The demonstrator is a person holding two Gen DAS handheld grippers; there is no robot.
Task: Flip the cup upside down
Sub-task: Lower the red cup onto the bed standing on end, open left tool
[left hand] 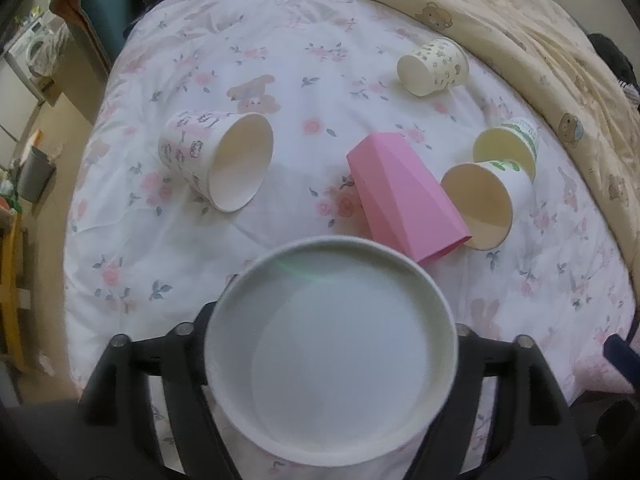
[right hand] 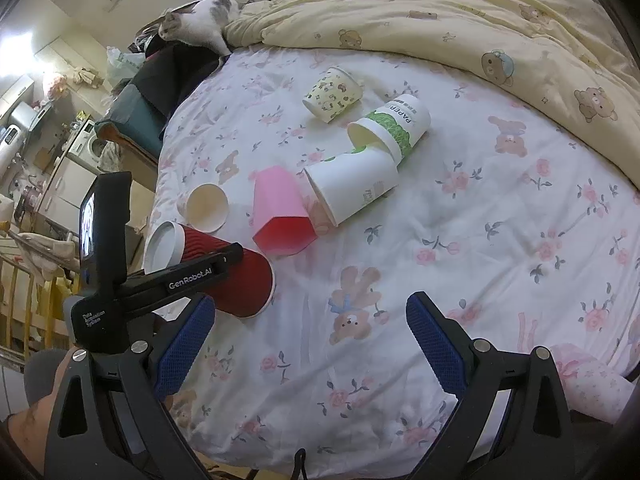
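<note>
My left gripper (left hand: pixel 332 336) is shut on a red ribbed paper cup (right hand: pixel 224 268). In the left wrist view its white base (left hand: pixel 332 352) fills the foreground between the fingers. In the right wrist view the red cup is held on its side just above the bed, base to the left, with the left gripper (right hand: pixel 236 252) around it. My right gripper (right hand: pixel 310 340) is open and empty over the sheet near the front edge.
Several other cups lie on their sides on the floral sheet (right hand: pixel 460 216): a pink faceted cup (left hand: pixel 404 196), a patterned white cup (left hand: pixel 216 156), a bear-print cup (left hand: pixel 434 66), two green-print cups (left hand: pixel 496 184). A cream duvet (right hand: pixel 460 12) covers the far side. A cat (right hand: pixel 200 20) stands at the bed's far corner.
</note>
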